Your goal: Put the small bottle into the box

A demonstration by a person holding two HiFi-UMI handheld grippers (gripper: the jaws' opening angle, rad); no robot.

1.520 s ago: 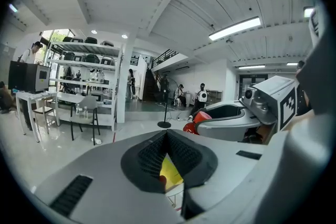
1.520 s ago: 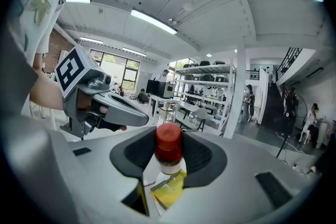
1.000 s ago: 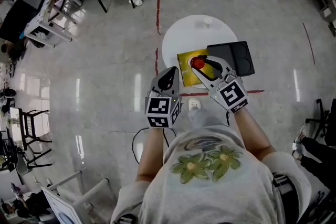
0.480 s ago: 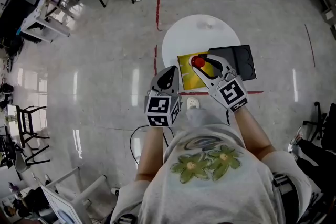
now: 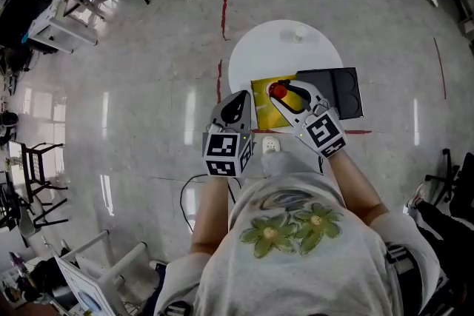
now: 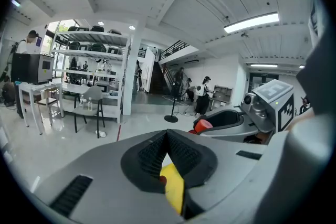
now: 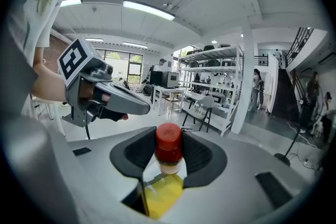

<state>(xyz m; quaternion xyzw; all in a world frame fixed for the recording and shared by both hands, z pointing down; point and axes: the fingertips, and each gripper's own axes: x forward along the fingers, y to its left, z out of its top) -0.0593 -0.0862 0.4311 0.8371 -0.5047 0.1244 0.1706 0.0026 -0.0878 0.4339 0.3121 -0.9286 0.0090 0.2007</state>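
The right gripper has edged slightly farther over the yellow box, carrying the small bottle. The left gripper hovers off the round table's near-left edge, jaws closed on nothing. The box lies at the table's near edge. The right jaws clamp the red-capped bottle above it, with a black tray just to the right.

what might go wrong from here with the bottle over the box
1. The right gripper pinches the small bottle high, around its red cap, so it may swing or slip.
2. It hangs near the yellow box's edge beside the black tray; an early release might land it on the rim.
3. The left gripper is off the box, so a bump could shove it.
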